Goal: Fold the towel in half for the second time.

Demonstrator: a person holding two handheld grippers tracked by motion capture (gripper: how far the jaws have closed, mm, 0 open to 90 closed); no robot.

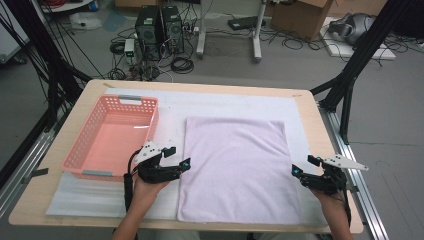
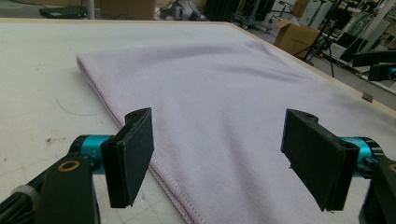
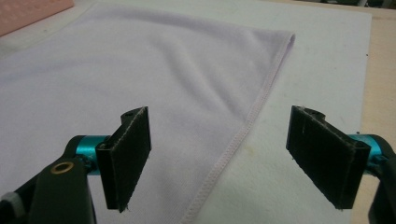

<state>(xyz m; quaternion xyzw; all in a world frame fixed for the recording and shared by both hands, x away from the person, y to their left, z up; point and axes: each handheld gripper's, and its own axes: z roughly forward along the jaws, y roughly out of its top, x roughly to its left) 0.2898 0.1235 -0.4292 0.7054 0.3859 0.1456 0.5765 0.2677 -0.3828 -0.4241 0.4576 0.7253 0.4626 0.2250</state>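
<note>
Item: lilac towel (image 1: 237, 167), folded to a rectangle, lying flat on the white mat (image 1: 170, 102) that covers the wooden counter (image 1: 320, 130); long axis runs from the person's edge toward the far edge. Item: left tool (image 1: 181, 159), held at the towel's left hem near its near half, tips aimed rightward across the cloth; in the left gripper view the jaws stand wide apart with the stitched hem (image 2: 140, 142) running between them, pads off the fabric, nothing held. Item: right tool (image 1: 302, 166), held at the towel's right hem at about the same depth, tips aimed leftward; in the right gripper view the jaws gape equally wide, the right hem (image 3: 243, 130) passing between them, nothing gripped. Item: pink basket (image 1: 80, 150), empty, just left of the towel and beside the left tool. Relation of note: the towel lies between the two tools, each hem directly ahead of its own tool, both hands about equally near; a paired pinch on opposite hems looks the likely next move.
</note>
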